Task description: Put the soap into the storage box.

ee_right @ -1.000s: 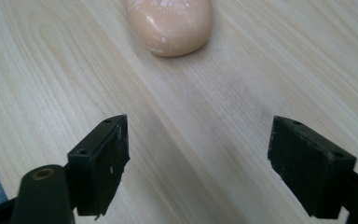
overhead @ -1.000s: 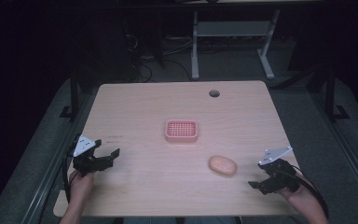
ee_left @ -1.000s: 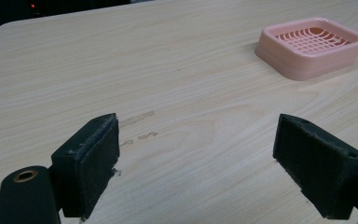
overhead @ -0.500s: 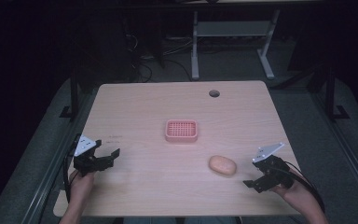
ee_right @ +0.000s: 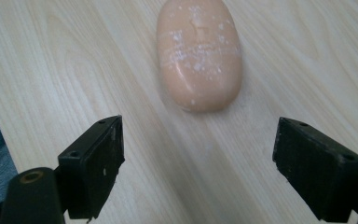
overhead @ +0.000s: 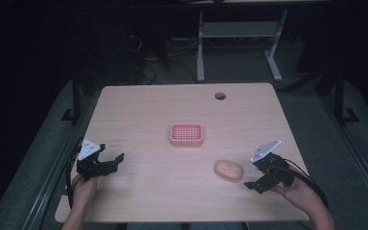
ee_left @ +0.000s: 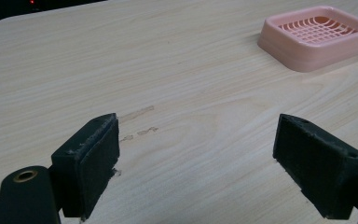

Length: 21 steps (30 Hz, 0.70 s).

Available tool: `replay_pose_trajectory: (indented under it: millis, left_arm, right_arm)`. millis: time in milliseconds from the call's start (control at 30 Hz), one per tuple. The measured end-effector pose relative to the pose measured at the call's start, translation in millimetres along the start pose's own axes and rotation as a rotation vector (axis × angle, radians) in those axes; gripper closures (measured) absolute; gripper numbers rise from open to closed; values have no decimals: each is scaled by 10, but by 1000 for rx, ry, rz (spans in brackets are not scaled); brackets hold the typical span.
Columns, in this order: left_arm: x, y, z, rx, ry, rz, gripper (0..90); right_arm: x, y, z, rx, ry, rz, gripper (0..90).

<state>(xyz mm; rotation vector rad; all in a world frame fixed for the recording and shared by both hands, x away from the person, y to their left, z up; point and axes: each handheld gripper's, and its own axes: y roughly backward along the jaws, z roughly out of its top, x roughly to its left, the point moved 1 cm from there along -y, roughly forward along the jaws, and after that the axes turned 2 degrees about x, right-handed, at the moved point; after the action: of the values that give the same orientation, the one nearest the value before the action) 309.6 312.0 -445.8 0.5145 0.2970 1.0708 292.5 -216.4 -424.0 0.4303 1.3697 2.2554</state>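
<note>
A peach-coloured oval bar of soap point(overhead: 228, 169) point(ee_right: 199, 53) lies on the wooden table point(overhead: 139, 110), right of centre near the front. A pink slotted soap dish point(overhead: 186, 133) point(ee_left: 319, 35) sits empty at the table's middle. My right gripper point(overhead: 253, 175) point(ee_right: 198, 168) hovers just right of the soap and points at it. Its jaws have just been opening and stand open, with nothing between them; the soap lies a short way ahead of the pads. My left gripper point(overhead: 115, 162) point(ee_left: 196, 168) is open over bare wood at the front left, facing the dish.
A round cable hole point(overhead: 220, 96) is in the table's far right part. Behind the table, the white legs of another desk point(overhead: 200, 52) and loose cables point(overhead: 148, 62) rest on the dark floor. Table edges lie close to both hands.
The right gripper has moved left toward the soap and risen slightly, and its jaws look a little wider. The left gripper, soap and dish have not moved.
</note>
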Motion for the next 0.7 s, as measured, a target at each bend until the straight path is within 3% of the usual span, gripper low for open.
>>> replay_pose_trajectory:
  millis: [700]
  left_arm:
    - [0,-16,1,8,1,-5,142]
  right_arm:
    - [29,-35,322,35,90,8,170]
